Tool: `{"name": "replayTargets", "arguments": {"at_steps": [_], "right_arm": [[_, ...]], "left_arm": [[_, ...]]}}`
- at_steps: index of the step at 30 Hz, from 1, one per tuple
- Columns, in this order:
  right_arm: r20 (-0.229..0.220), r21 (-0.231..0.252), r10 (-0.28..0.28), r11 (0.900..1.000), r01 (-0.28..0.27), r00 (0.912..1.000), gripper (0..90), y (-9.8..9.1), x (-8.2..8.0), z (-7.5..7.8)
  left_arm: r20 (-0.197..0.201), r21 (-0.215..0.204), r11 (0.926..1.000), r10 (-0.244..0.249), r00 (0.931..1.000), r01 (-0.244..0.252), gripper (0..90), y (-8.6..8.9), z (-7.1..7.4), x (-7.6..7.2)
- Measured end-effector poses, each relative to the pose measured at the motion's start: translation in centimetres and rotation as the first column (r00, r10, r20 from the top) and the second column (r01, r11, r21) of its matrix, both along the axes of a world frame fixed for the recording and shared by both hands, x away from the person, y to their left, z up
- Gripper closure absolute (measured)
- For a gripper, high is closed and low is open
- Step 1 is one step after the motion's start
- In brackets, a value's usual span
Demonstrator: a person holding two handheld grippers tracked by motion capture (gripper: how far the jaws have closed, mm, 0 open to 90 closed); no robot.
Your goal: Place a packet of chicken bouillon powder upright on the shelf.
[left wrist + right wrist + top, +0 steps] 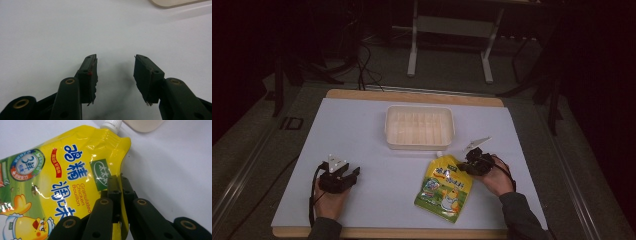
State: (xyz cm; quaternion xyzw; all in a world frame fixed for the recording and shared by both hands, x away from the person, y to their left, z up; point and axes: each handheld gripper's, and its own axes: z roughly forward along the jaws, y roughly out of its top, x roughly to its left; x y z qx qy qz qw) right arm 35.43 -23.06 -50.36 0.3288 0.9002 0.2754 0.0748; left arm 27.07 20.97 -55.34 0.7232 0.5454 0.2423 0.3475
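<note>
White-covered table bears a tray and yellow pouch.

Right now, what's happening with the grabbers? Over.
Right gripper shut on yellow chicken bouillon pouch edge. Left gripper open, empty, over white table. Cream plastic tray behind pouch.

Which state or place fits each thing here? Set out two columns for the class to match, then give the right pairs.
Things:
1. left gripper
2. right gripper
3. tray
4. pouch

States or places:
A. lies flat near the table's front edge, cap toward the tray
B. jaws apart over bare white surface
C. empty, at the far middle of the table
D. jaws closed on the pouch's edge

Pairs: 1-B, 2-D, 3-C, 4-A
</note>
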Motion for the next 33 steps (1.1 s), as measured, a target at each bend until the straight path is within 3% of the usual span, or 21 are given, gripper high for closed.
{"name": "replayTargets", "arguments": {"at_steps": [19, 23, 33], "right_arm": [[0.015, 0.085, -0.010, 0.9963, 0.008, 0.9998, 90.0, -0.3, -1.0, 3.4], [0.030, 0.088, 0.006, 0.9960, -0.009, 0.9995, 90.0, -0.2, -1.5, 4.4], [0.067, 0.182, 0.075, 0.9796, -0.086, 0.9949, 90.0, 0.1, -2.3, 7.0]], "left_arm": [[0.001, 0.003, 1.0000, 0.000, 1.0000, 0.000, 53.9, 0.0, 0.0, 0.0], [0.001, 0.001, 1.0000, 0.002, 1.0000, -0.002, 53.9, 0.0, 0.0, 0.0], [0.003, -0.002, 1.0000, 0.005, 1.0000, -0.005, 53.9, 0.0, 0.0, 0.0]]}}
